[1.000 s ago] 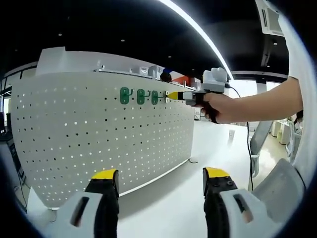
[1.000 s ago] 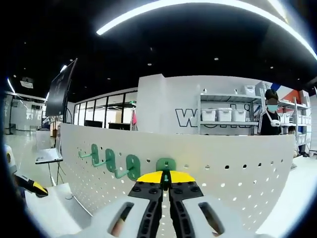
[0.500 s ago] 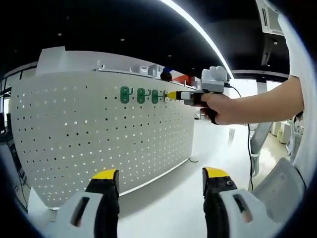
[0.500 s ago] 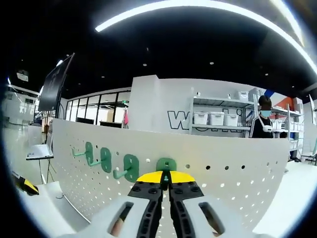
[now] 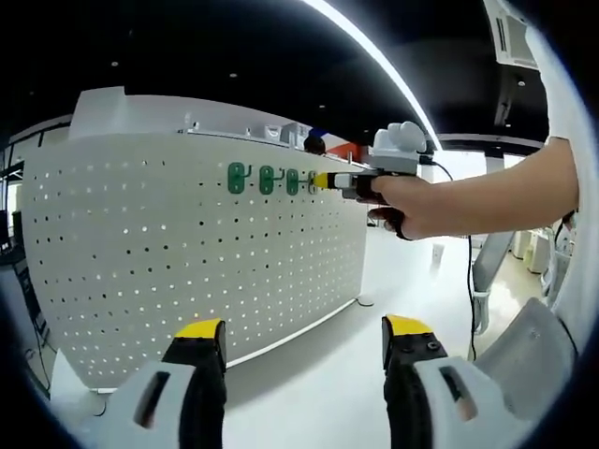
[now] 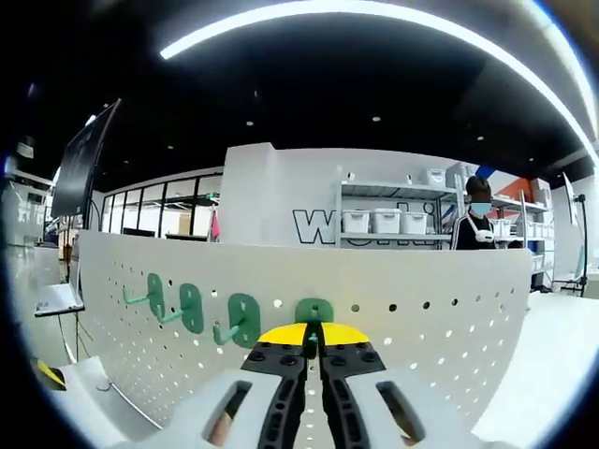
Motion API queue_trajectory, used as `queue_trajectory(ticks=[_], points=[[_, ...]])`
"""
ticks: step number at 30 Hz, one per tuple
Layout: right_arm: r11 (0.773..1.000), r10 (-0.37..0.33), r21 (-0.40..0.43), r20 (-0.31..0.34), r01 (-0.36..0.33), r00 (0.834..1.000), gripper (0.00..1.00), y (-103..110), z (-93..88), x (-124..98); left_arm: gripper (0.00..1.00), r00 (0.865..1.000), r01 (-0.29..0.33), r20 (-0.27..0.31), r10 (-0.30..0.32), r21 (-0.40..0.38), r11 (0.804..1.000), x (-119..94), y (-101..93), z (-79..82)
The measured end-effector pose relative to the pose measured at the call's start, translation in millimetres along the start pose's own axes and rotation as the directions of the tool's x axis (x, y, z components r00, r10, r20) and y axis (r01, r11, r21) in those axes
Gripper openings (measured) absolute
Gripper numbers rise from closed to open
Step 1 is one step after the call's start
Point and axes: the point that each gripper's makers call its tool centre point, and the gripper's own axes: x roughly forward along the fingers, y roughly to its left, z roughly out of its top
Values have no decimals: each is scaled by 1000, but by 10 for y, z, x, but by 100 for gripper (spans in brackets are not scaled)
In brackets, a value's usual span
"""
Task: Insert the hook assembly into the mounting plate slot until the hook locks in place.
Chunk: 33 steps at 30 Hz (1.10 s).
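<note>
Left gripper view: the left gripper [image 5: 304,341] sits nearest, its two yellow-tipped jaws spread wide apart with nothing between them, low in front of the white pegboard panel [image 5: 168,253]. Beyond it, a hand [image 5: 412,201] on an arm reaching in from the right holds the right gripper [image 5: 323,180] level, with its yellow tips up against the top row of the panel. Three green hooks [image 5: 266,179] hang in that row, just beside the tips.

Right gripper view: the right gripper's [image 6: 314,334] jaws are pressed together on the green hook assembly [image 6: 314,311], whose rounded plate shows just above the yellow tips, against the panel [image 6: 440,327]. This close-on angle shows that grip; it also shows the three mounted hooks [image 6: 241,320] side-on, their prongs projecting outward. Whether the held hook is seated in its slot cannot be told. Farther back stand shelving with white bins [image 6: 384,221] and a person [image 6: 475,234].
</note>
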Motion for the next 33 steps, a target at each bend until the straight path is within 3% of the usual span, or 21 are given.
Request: queue_trajectory(ticks=[19, 28, 33], points=[[1000, 25, -6, 0, -25, 1000, 4, 1, -22, -15, 69, 1000, -5, 3, 5, -3, 1000, -21, 8, -4], [995, 100, 27, 11, -100, 995, 30, 97, -55, -99, 70, 1000, -6, 8, 6, -1, 1000, -14, 19, 16], [992, 128, 8, -24, -128, 992, 43, 122, -142, -131, 70, 1000, -3, 9, 3, 1, 1000, -2, 5, 28]])
